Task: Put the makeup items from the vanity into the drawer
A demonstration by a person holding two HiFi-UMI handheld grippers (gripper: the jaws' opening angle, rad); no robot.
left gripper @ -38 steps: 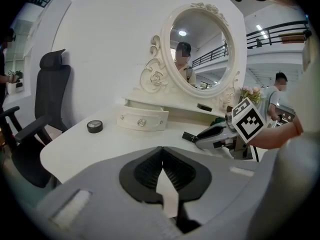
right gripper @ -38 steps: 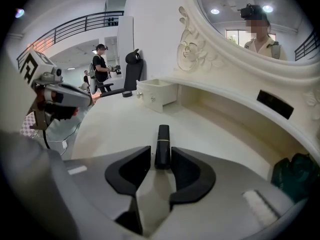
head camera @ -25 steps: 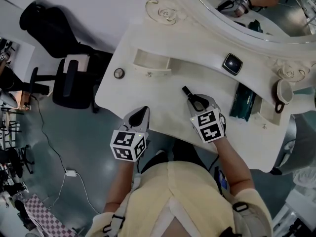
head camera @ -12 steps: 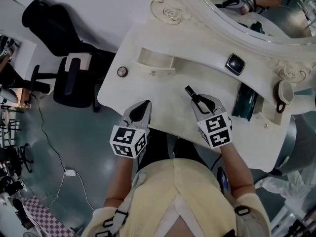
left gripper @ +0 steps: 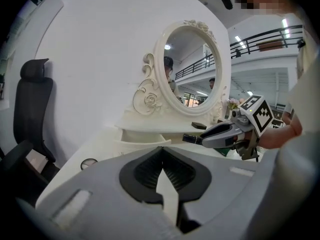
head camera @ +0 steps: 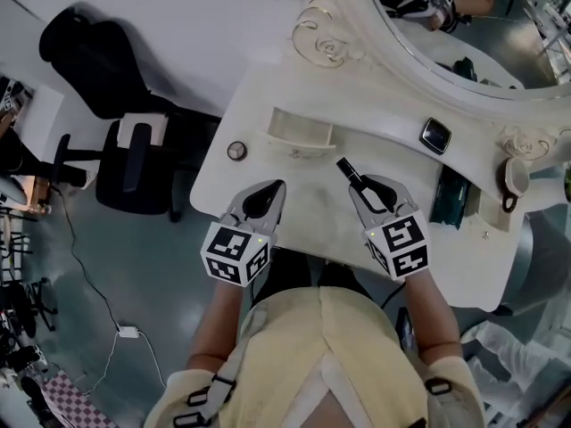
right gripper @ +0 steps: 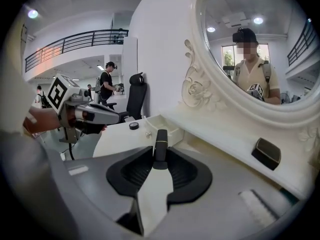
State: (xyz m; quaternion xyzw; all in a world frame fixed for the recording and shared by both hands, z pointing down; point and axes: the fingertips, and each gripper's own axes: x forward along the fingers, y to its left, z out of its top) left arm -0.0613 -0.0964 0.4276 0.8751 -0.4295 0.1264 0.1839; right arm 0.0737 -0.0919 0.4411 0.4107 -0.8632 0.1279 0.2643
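Observation:
A slim black makeup tube (head camera: pixel 344 166) sticks out forward from my right gripper (head camera: pixel 359 183), which is shut on its rear end above the white vanity top (head camera: pixel 312 208). In the right gripper view the tube (right gripper: pixel 160 139) points at the open cream drawer (right gripper: pixel 167 128). My left gripper (head camera: pixel 275 189) hovers to the left over the vanity's front edge, shut with nothing in it; its pads (left gripper: pixel 145 171) meet at the tip. The drawer (head camera: pixel 302 133) stands open just beyond both grippers. A small round compact (head camera: pixel 236 150) lies left of the drawer.
A black square compact (head camera: pixel 435 135) lies on the raised shelf under the oval mirror (head camera: pixel 464 25). A teal packet (head camera: pixel 448 196) and a cup (head camera: pixel 515 175) are at the right end. A black office chair (head camera: pixel 134 159) stands left of the vanity.
Both grippers have risen off the vanity top and come a little nearer the drawer. The black tube has stayed in the right jaws throughout.

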